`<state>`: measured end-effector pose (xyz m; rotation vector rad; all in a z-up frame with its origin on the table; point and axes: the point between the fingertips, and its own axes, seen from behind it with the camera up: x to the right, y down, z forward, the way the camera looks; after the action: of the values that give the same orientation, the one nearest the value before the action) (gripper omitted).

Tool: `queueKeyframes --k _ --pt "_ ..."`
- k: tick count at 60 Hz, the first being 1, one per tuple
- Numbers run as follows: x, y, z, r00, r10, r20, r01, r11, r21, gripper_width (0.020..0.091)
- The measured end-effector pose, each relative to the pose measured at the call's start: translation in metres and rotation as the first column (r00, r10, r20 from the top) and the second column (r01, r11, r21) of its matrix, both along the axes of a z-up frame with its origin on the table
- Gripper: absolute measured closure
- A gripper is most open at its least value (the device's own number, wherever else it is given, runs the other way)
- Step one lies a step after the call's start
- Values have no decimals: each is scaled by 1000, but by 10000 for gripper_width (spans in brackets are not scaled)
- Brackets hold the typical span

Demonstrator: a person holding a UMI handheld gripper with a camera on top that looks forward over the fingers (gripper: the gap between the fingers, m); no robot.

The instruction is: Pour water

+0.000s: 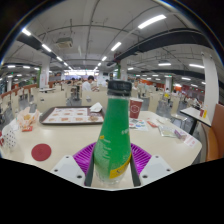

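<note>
While upright above the table (60, 138), green bottle (116, 135) between clamping gripper (112, 160) fingers

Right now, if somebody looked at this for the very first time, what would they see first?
First, the tall green bottle with its dark green cap, standing up between the gripper fingers, whose purple pads press on its sides. Beyond it, on the pale table, lies a dark tray, and a round red coaster sits nearer, to the left of the fingers. Bright strip lights run across the ceiling of the big hall behind.
</note>
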<state>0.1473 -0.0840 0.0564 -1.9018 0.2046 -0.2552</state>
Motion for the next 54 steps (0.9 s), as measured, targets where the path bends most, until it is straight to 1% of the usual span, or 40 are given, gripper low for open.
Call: queueKeyframes --k 1,5,10,12,19,20,21,22,26,33,37,41,45,46,50,54 --pt "1 2 1 1000 -6 7 5 1000 16 549" --pt "4 6 4 999 -25 21 24 998 54 590" --pt "3 5 7 999 -35 39 32 997 73 589" --pt "1 7 4 999 -28 44 26 998 61 594" --pt "-3 7 1 998 -14 62 17 998 -54 689" --pt "-5 7 -2 997 -9 77 14 997 -72 693" --pt "-9 5 3 995 -4 95 13 996 -89 694" --pt "-12 5 7 993 4 117 8 995 -99 709" --pt "-34 4 33 975 51 218 -23 992 -127 710" --pt "-93 11 76 884 194 425 -113 972 -208 712" --pt "-129 20 91 759 280 587 -137 951 -276 710" --pt "-164 33 103 567 375 733 -152 923 -354 709" --pt "-201 46 94 360 469 806 -166 883 -439 713" --pt "-209 49 92 306 484 820 -159 875 -457 712" --pt "-228 62 88 61 527 848 -83 849 -522 712" --pt "-245 72 84 -147 546 825 -40 830 -557 712"
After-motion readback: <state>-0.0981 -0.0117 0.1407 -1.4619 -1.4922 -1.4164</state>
